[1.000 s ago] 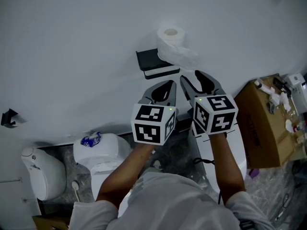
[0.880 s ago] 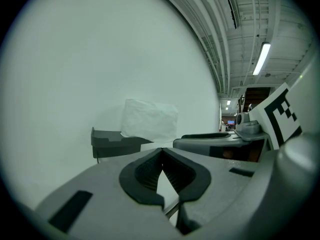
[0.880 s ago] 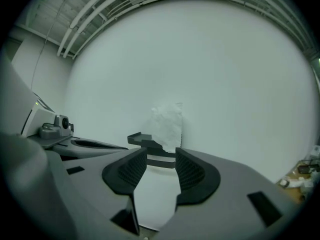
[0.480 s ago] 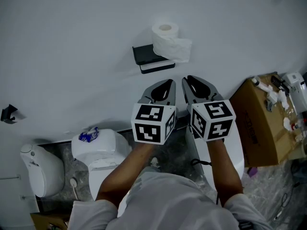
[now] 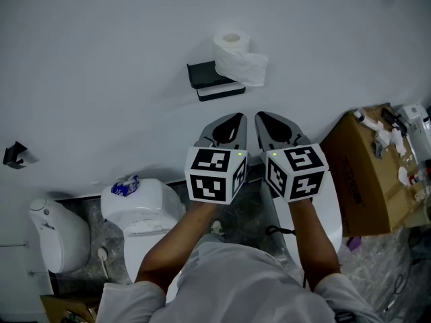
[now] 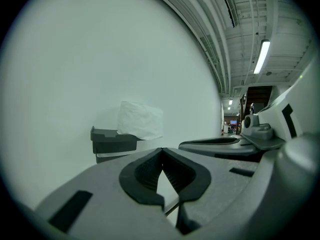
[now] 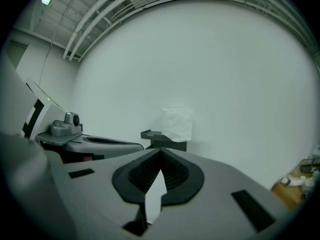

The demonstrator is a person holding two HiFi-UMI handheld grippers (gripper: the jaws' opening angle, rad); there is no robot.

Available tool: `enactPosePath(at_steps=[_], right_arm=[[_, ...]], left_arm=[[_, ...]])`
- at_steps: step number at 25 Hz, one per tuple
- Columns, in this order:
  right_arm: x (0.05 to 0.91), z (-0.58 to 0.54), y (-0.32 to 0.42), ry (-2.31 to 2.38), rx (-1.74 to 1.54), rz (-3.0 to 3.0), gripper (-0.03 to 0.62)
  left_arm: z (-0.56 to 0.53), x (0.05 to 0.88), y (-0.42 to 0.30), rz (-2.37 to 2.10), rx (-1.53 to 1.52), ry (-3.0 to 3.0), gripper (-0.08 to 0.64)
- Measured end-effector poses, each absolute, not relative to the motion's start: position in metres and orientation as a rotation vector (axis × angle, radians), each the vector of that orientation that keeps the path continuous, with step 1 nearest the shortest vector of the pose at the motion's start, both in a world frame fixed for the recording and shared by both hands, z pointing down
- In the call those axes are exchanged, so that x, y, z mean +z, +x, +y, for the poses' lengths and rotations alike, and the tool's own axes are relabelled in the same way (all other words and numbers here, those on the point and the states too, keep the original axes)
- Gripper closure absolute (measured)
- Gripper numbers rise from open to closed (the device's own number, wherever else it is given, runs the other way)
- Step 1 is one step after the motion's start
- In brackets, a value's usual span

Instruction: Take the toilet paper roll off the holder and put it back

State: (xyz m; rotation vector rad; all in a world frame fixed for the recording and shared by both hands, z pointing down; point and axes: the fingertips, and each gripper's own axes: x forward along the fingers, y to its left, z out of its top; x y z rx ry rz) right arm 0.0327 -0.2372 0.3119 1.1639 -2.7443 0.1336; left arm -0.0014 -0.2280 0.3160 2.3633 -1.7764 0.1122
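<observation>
The toilet paper roll [image 5: 237,54] sits on the dark holder [image 5: 214,81] on the wall [image 5: 101,59], in the upper centre of the head view, with a loose sheet draped down its right side. It lies above both sets of jaws in that view and well apart from them; neither gripper touches it.

In the left gripper view the roll [image 6: 141,119] stands just left of centre, beyond the tips. In the right gripper view it [image 7: 177,123] stands just right of centre, above the tips.

Your left gripper [image 5: 236,118] has its jaws brought together at the tips, and nothing sits between them. Your right gripper [image 5: 261,118] has just been closing its jaws, which now meet at the tips too, with nothing between them.

You hold the two grippers side by side in the middle of the head view, near each other but not touching, both pointing up the frame toward the wall below the holder. Your forearms [image 5: 182,241] rise from the lower centre of the frame.

A toilet [image 5: 141,210] shows at the lower left and a cardboard box [image 5: 367,173] at the right edge.
</observation>
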Motion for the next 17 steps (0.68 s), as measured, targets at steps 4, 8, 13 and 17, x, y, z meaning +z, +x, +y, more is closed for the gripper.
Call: enactPosePath(at_steps=[4, 8, 13, 17], right_arm=[[0.3128, -0.2363, 0.0328, 1.159, 0.134, -2.747, 0.589], [0.3126, -0.236, 0.0333, 1.16, 0.135, -2.749, 0.589], [0.315, -0.2363, 0.0329, 1.154, 0.137, -2.745, 0.589], [0.3157, -0.2375, 0.0322, 1.152, 0.143, -2.744, 0.589]], left_arm=[[-0.2269, 0.3162, -0.0009, -1.778, 0.117, 2.362, 0.557], [-0.2259, 0.3173, -0.0003, -1.776, 0.124, 2.363, 0.557], [-0.2268, 0.318, 0.0008, -1.772, 0.127, 2.37, 0.557], [-0.2284, 0.3173, -0.0003, -1.77, 0.128, 2.369, 0.557]])
